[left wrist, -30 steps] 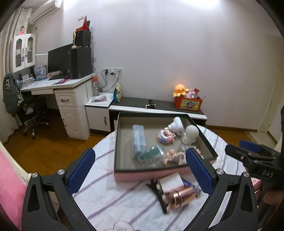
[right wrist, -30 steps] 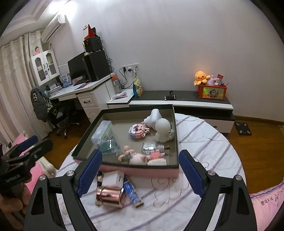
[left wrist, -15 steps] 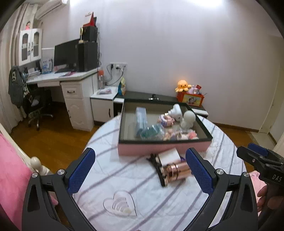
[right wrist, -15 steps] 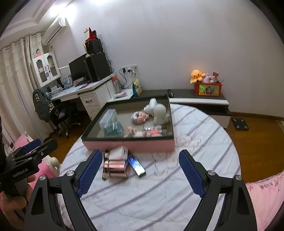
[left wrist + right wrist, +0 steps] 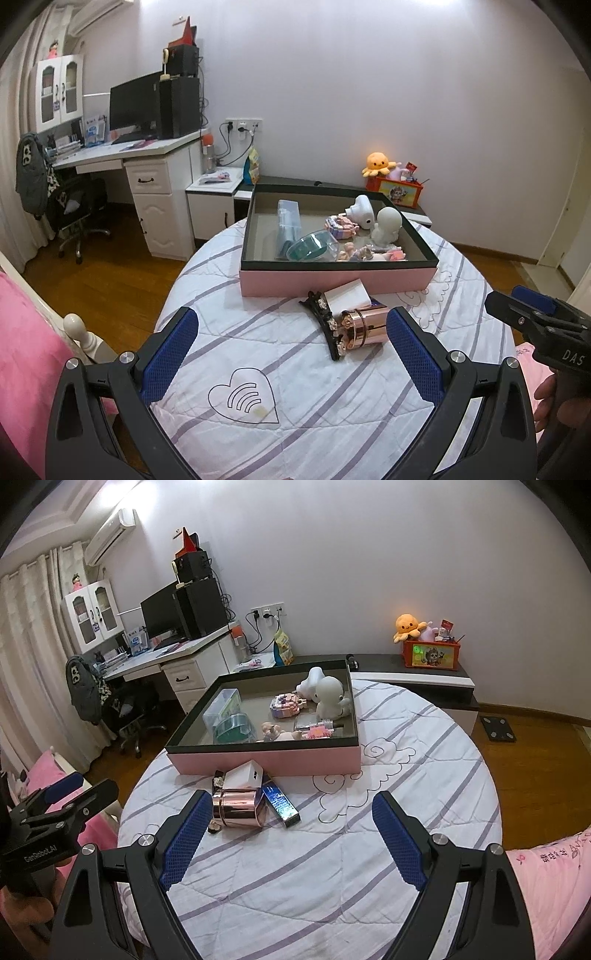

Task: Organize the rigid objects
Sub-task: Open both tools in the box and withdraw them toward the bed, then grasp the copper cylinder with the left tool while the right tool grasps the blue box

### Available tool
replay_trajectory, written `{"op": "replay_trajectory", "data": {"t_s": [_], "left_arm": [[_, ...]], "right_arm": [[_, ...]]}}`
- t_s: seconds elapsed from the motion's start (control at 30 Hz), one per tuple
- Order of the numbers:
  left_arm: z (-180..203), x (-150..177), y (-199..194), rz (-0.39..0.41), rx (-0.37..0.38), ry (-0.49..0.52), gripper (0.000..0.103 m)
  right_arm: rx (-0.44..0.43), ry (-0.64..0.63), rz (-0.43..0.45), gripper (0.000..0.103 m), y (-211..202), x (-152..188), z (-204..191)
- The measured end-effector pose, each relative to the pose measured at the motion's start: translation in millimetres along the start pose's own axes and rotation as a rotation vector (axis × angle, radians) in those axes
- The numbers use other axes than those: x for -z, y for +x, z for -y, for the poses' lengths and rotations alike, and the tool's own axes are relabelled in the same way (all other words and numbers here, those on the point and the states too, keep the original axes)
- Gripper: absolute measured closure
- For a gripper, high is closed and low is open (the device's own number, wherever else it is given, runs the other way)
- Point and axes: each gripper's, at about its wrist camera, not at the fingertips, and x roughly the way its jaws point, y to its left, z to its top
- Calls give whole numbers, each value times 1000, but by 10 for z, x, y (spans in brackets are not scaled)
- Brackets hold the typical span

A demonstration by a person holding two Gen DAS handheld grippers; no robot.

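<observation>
Rigid objects lie ahead of both your grippers on the round striped table (image 5: 461, 302). Your left gripper (image 5: 291, 345) hangs above the cloth with its jaws spread wide and nothing between them; your right gripper (image 5: 291, 834) is likewise released and empty. Just beyond them sits a small cluster: a rose-gold cylinder (image 5: 236, 808) on its side, touching a black hair clip (image 5: 325, 323), a white box (image 5: 245, 775) and a blue foil packet (image 5: 282, 805). Farther on stands the pink tray (image 5: 266, 762), holding a clear plastic case (image 5: 288, 218), a teal container (image 5: 310, 249), two white figures (image 5: 327, 696) and small pink toys (image 5: 284, 706).
</observation>
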Motion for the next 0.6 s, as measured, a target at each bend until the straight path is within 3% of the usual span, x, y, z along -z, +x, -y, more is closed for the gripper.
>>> {"op": "replay_trajectory", "data": {"t_s": [0.6], "left_arm": [[386, 139, 546, -118, 50, 32, 0]], "right_arm": [[45, 27, -120, 14, 396, 157, 259]]}}
